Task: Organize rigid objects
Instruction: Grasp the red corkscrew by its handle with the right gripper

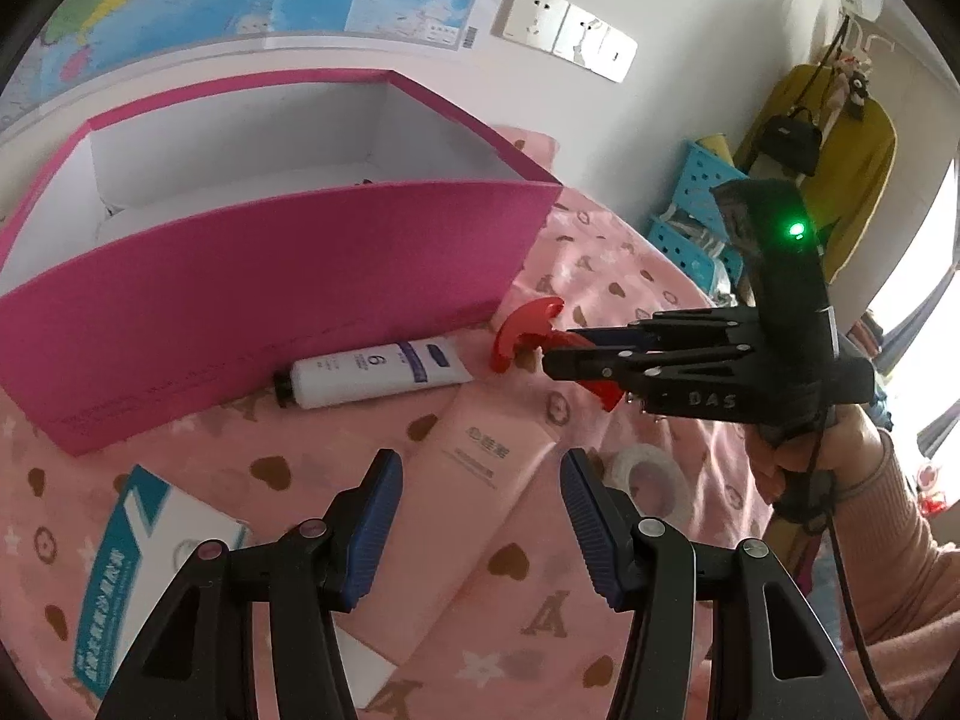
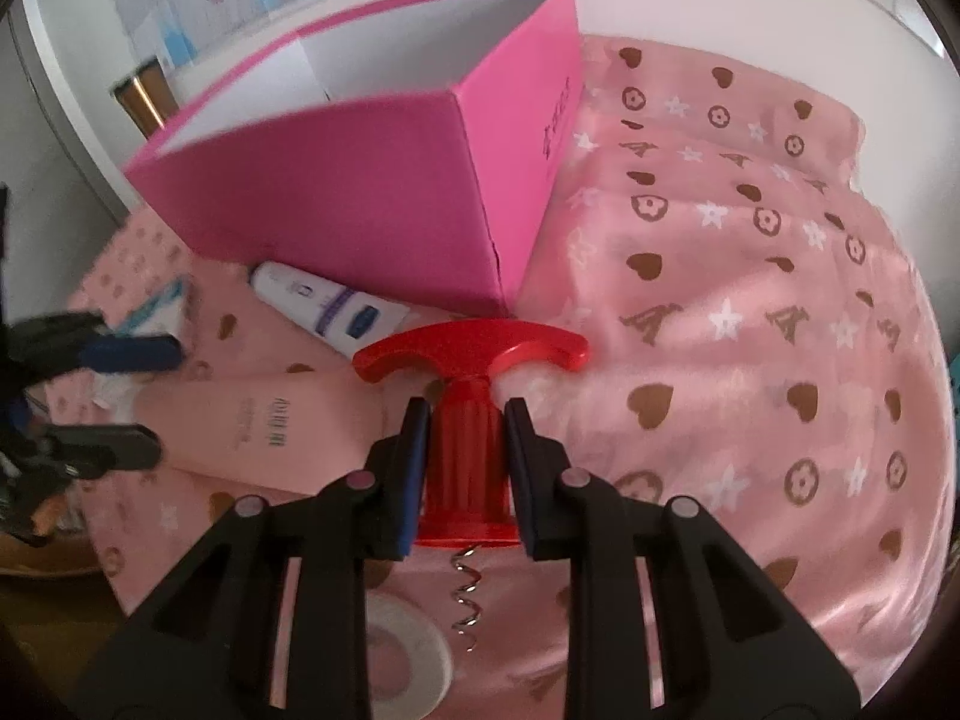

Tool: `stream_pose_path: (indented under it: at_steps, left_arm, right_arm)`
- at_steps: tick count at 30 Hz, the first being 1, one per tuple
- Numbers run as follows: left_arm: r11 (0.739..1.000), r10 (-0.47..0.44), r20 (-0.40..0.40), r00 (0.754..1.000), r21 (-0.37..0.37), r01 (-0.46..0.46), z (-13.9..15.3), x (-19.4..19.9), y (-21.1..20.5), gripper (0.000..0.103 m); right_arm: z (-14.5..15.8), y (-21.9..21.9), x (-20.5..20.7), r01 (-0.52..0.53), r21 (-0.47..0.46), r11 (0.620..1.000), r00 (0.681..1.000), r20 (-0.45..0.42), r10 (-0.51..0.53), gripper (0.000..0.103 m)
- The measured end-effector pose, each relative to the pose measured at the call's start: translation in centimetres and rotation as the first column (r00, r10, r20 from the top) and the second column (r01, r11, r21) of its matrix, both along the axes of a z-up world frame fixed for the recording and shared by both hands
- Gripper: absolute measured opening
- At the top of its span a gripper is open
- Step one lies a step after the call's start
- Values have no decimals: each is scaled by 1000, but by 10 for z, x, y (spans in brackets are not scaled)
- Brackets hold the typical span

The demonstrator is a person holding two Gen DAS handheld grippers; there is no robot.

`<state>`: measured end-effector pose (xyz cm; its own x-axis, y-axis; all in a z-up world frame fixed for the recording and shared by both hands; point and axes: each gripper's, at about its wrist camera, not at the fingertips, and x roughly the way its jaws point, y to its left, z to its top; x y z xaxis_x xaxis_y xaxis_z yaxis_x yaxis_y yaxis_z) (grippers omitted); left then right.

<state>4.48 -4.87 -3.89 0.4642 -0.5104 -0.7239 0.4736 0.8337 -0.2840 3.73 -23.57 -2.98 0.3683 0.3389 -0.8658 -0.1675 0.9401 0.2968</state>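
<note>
Pink cloth point(image 2: 750, 312) printed with brown hearts, white stars and letters covers the work surface. Open pink box point(image 1: 288, 276), white inside, stands at the far side of the cloth, close to the wall; its near wall faces both cameras. Right gripper point(image 2: 467, 450) has its two blue-padded fingers point(image 2: 414, 468) pressed against the ribbed body of a red corkscrew point(image 2: 468, 396), one pad on each side; T-shaped handle points away from the camera toward the box's near corner, metal spiral sticks out below the body toward the camera. Whether the corkscrew is clear of the cloth cannot be told. White tube point(image 1: 372, 375) with a black cap lies on its side along the foot of the box's near wall, just left of the corkscrew's handle in the right wrist view. Pink tube point(image 1: 480, 480) lies flat on the cloth nearer the cameras, partly under the left gripper point(image 1: 480, 528). Left gripper's fingers stand apart with nothing clamped; the pink tube shows in the gap beneath them, contact not discernible. White tape roll point(image 1: 648, 480) sits on the cloth beside the pink tube, below the right gripper. Teal-and-white carton point(image 1: 150, 564) lies near the cloth's near left edge. A hand point(image 1: 798, 450) in a pink sleeve grips the right tool's handle.
</note>
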Motion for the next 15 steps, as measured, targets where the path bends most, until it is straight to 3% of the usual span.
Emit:
stream_pose_path:
  at_steps: [6,15]
  left_arm:
    - [998,-51,-18,999,-37,50,-1,-4,-9,56]
    - [986,-142,-1,990,-93,141,9,-15,-20,56]
  right_arm:
    - [16,-2,-15,33,138,990,998,49,-40,27]
    - [46,18,-24,-17,210,978,991,134,-12,27]
